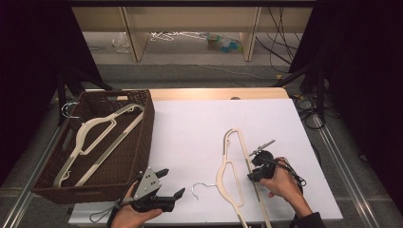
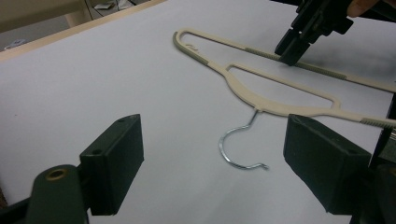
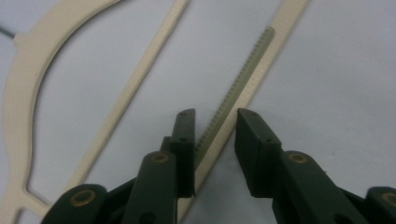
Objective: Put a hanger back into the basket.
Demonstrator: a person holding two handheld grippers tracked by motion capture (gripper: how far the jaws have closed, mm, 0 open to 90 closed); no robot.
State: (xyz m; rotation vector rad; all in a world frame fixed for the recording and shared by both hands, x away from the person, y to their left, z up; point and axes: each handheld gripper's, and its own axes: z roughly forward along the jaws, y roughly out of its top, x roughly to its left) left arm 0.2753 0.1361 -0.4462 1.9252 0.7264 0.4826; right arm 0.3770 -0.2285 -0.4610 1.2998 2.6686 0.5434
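**Cream hanger on white table, right jaws astride its bar**

Item 1. Cream plastic clothes hanger with a bent silver wire hook (image 1: 233,164): lies flat on the white table top (image 1: 190,137), near the front edge, its hook (image 2: 239,148) pointing toward the person's left. A ribbed grey-green grip strip (image 3: 238,84) runs along its straight bottom bar.

Item 2. Right gripper (image 1: 257,168): held in the person's right hand (image 1: 280,183), pointed down at the hanger's bottom bar. In the right gripper view the bar passes between the two black jaws, the ribbed strip just beside the left jaw, a narrow gap of table visible beside the right one. The jaws stand narrowed around the bar; I cannot tell whether both pads press on it. The left gripper view places this gripper's tips on the bar about midway along.

Item 3. Left gripper (image 1: 172,183): held in the left hand (image 1: 135,213) at the table's front edge, jaws spread wide and empty. In its own view the wire hook lies on the table ahead of the jaws, between their lines but well apart from both pads.

Item 4. Dark brown woven basket (image 1: 142,137): at the table's left, holding a second cream hanger (image 1: 100,137).

Markings: no brand, label or legible writing on any item; a small moulded mark near the hanger's far end is too small to read.
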